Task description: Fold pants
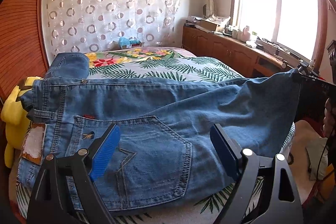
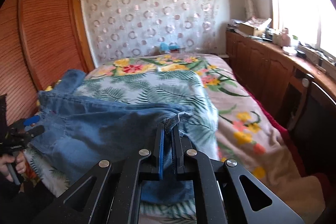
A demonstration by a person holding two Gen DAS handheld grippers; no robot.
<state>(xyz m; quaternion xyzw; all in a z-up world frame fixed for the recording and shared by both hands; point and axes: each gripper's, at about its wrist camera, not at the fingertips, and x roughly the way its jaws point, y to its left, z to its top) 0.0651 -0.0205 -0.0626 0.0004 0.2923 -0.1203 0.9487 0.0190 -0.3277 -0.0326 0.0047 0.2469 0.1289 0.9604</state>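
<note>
The right gripper [image 2: 168, 129] is clenching the hem of the jeans [image 1: 159, 102] on the bed [image 1: 168, 68]; the left gripper [image 1: 166, 140] is hanging released above the back pocket [image 1: 147, 156]; most folding is, I think, not yet done.

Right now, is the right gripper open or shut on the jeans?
Shut. The right gripper has its jaws pressed together on the hem of the jeans, with denim pinched between the blue pads.

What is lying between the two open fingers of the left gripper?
The back pocket of the jeans lies between the fingers of the left gripper, seen in the left wrist view.
</note>
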